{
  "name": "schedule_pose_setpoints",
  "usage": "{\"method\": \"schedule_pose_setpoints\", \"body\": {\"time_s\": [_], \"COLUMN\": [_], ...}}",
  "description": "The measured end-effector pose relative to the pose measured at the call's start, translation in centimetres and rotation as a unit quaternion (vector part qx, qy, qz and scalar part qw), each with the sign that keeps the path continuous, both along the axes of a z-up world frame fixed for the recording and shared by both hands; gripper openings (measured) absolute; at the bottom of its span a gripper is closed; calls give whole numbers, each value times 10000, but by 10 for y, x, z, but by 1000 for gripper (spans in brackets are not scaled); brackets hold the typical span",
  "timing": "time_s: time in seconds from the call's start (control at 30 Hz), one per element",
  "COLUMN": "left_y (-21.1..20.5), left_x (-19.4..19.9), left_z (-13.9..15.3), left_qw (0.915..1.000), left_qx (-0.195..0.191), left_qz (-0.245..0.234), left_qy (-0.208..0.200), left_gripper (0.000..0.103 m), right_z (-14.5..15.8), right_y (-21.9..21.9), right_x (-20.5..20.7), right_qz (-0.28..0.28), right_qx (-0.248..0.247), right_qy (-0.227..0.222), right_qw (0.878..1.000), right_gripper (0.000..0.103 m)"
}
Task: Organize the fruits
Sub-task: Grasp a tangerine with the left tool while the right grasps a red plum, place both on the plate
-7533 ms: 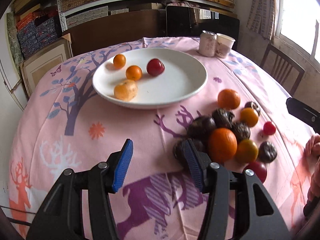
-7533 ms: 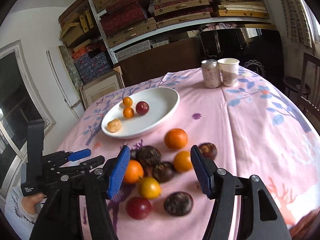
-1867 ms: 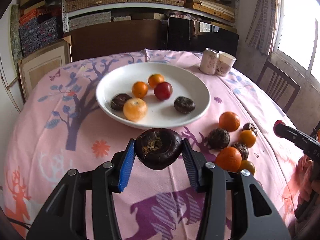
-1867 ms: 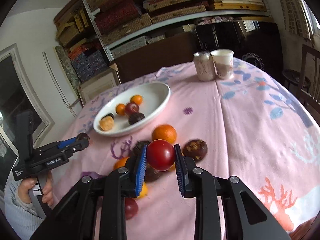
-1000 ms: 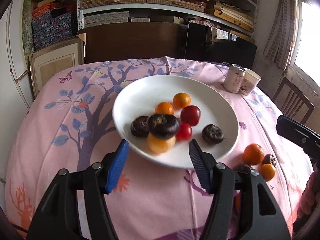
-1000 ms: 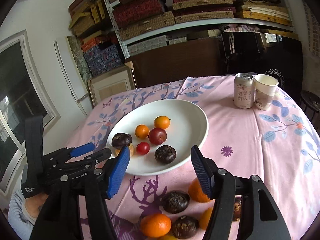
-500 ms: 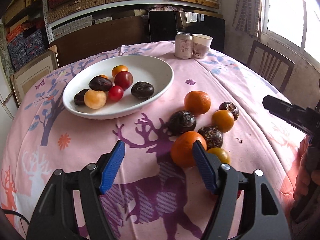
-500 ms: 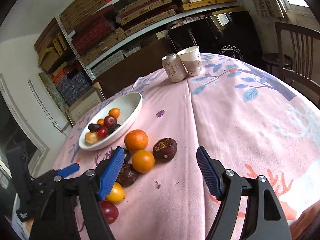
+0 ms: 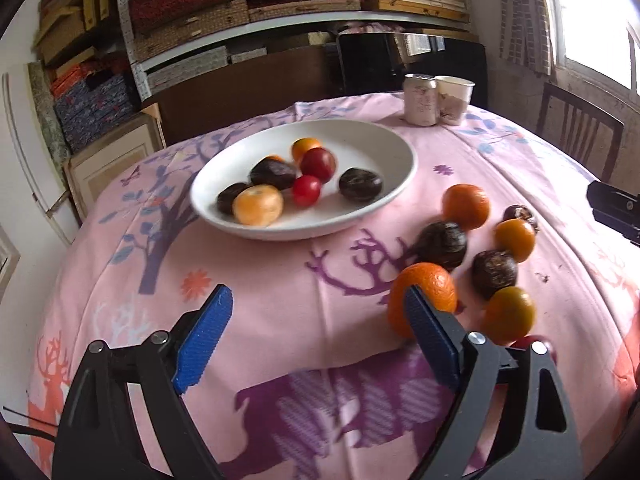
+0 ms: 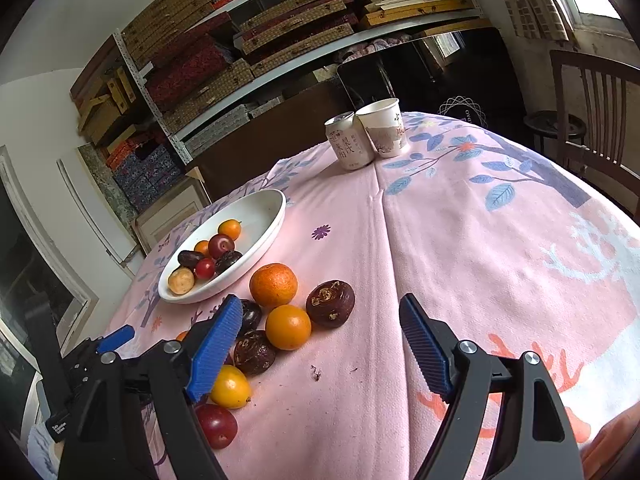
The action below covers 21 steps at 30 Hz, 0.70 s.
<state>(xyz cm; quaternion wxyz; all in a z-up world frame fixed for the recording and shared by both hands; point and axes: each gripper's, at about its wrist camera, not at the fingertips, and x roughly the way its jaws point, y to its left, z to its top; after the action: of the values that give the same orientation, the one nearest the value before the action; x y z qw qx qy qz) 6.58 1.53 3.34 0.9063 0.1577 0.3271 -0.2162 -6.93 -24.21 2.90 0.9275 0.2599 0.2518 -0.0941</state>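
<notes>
- Seven fruits sit in the white plate [image 9: 404, 160] at 12 o'clock in your left wrist view; your left gripper [image 9: 316, 328] hangs spread wide and empty, a large orange [image 9: 424, 296] just behind its right finger at 2 o'clock.
- Your right gripper [image 10: 320, 344] is likewise parted and empty; loose fruit clusters at 9 o'clock, including a brown fruit [image 10: 330, 303].

Eight fruits fill the one white plate [image 9: 384, 140]: three dark passion fruits [image 9: 360, 184], three plated citrus [image 9: 258, 210] and two red fruits [image 9: 318, 164]. Eight more lie on the pink tablecloth [image 9: 280, 280]: four loose citrus [image 10: 274, 284], three loose dark fruits [image 10: 330, 304] and one loose red plum [image 10: 214, 426] (largely hidden in the left wrist view). One drink can [image 10: 348, 144] and one paper cup [image 10: 384, 128] stand at the far edge.
</notes>
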Motion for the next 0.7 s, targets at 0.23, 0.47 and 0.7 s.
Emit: {"method": "schedule_pose_setpoints", "body": {"time_s": [0.23,0.47,0.7], "left_y": [6,-14,-31], "left_x": [-7,11,17], "left_z": [-3,-14,-18], "left_qw": [9991,9981,9962], "left_qx": [-273,-154,-242], "left_qz": [-200,-259,-462], "left_qy": [237,531,694], "left_gripper": [84,71,69], "right_z": [-2,-4,-5], "right_y": [3,5,9], "right_x": [2,4,10], "right_qz": [46,93,142], "right_qx": [-38,-69,-145], "right_qy": [56,117,235], "right_qw": [10000,9999,9995], "right_gripper": [82,82,82]}}
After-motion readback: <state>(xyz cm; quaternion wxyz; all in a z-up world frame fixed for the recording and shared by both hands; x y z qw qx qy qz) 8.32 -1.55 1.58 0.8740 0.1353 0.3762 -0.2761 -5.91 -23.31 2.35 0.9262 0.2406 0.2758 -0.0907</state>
